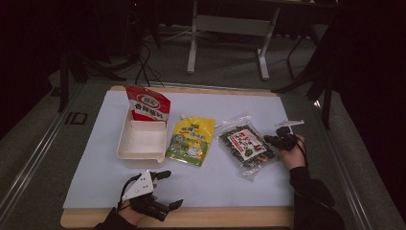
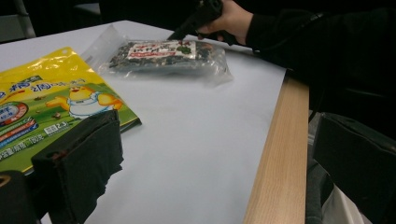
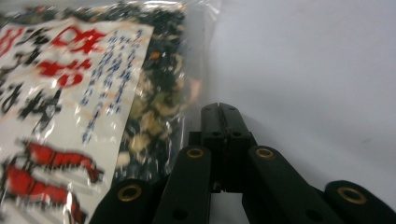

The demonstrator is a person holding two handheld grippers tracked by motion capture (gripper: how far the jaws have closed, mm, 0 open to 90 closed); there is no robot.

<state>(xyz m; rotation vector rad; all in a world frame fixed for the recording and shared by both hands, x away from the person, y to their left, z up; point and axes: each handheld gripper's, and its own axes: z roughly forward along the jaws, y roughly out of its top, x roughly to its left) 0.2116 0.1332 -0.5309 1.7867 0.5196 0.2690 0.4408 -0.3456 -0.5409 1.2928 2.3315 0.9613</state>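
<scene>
On the tabletop (image 1: 95,158): a white tray (image 1: 142,142), a red pouch (image 1: 147,103) standing in its far end, a yellow pouch (image 1: 190,141) beside it, and a clear seaweed packet (image 1: 244,144) lying flat to the right.
Right claw (image 1: 265,140): jaws pressed together, tips at the packet's right edge; the right gripper view shows nothing between them.
Left claw (image 1: 171,189): jaws spread wide, hovering near the front edge, well apart from the packet.
Step in hand: likely taking up the seaweed packet.
Doing it well: part the jaws first, slide one under the sealed margin, pinch plastic rather than the crumbly contents, and lift level so the limp bag does not fold.
</scene>
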